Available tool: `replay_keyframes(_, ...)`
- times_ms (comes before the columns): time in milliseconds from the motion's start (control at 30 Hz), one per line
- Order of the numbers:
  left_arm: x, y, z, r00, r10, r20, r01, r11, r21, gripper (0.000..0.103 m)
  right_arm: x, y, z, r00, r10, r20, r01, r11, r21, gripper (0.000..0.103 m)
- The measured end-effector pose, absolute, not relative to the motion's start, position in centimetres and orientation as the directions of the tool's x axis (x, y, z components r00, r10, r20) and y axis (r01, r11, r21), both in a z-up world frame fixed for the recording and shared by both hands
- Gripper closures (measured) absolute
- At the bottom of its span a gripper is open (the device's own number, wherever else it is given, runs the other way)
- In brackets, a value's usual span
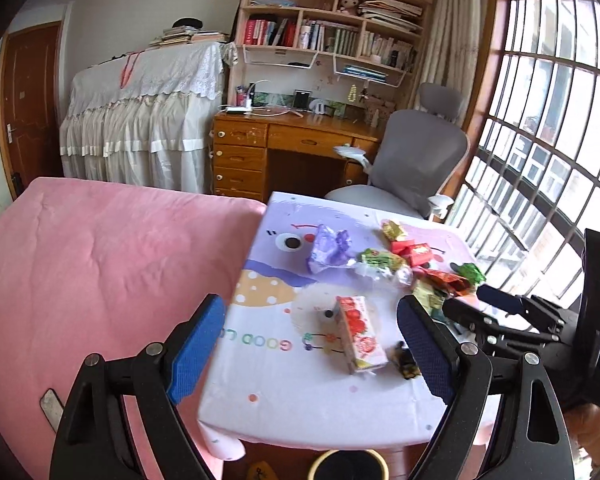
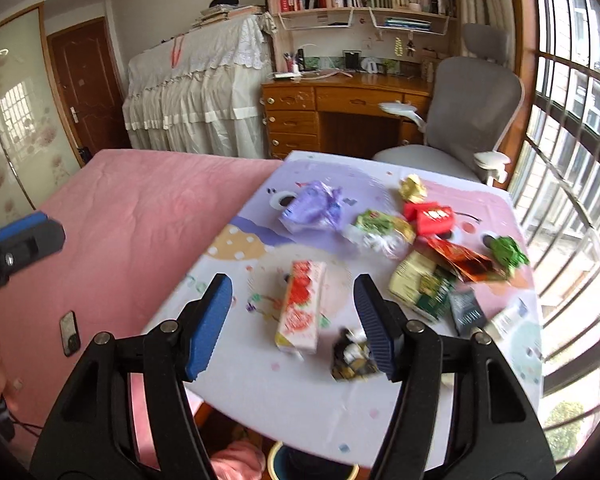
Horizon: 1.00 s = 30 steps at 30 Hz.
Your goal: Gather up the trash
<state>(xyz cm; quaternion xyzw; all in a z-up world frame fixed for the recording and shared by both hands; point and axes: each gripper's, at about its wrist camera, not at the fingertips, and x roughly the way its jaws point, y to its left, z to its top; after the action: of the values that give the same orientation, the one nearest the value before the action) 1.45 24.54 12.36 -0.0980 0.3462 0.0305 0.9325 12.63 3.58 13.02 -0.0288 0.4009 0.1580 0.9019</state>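
A: Right gripper [image 2: 292,328]: fingers spread wide, nothing between them. It hangs above the near part of the table [image 2: 260,400], with the juice carton [image 2: 300,312] lying flat between the finger lines. Left gripper [image 1: 312,356] is likewise spread and empty, over the same carton [image 1: 358,334].

B: Handling of the carton?

A: Probably light and empty; thin card walls will likely buckle. Close across the two long sides at mid-length.

B: Beside the carton?

A: One dark crumpled wrapper [image 2: 354,356] just at its near right: soft, crinkly, likely slippery. Beyond the carton lies one purple wrapper [image 2: 312,208], and right of the carton a heap of overlapping foil packets [image 2: 432,264]; their number cannot be told. One bin [image 1: 348,466] shows under the table edge nearest the carton.
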Motion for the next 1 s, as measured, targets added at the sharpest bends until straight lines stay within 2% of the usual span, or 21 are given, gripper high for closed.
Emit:
replay_keyframes(67, -0.3, 21.0, 12.8, 0.758, -0.069, -0.649, -0.078, 0.978, -0.195, 0.014, 8.9, 0.2, 13.1, 0.597, 0.218, -0.772, -0.269, 0.961, 0.064, 0.041)
replay_keyframes(233, -4.8, 12.8, 13.9, 0.783, -0.13, -0.609, 0.019, 0.982, -0.185, 0.014, 0.3, -6.6, 13.0, 0.584, 0.142, -0.799, -0.177, 0.983, 0.046, 0.041)
replay_keyframes(500, -10.0, 4.6, 13.4, 0.741, -0.144, -0.655, 0.05, 0.986, -0.159, 0.014, -6.9, -12.2, 13.0, 0.595, 0.102, -0.797, -0.094, 0.994, 0.057, 0.041)
replay_keyframes(733, -12.3, 3.4, 12.0, 0.699, -0.134, -0.702, 0.051, 0.989, -0.139, 0.014, -8.3, -12.9, 13.6, 0.579, 0.088, -0.811, -0.023, 0.996, 0.091, 0.041)
replay_keyframes(1000, -11.0, 6.1, 10.7, 0.669, -0.158, -0.726, 0.046, 0.984, -0.171, 0.014, -8.2, -10.2, 14.9, 0.594, 0.032, -0.804, -0.008, 0.999, 0.033, 0.041)
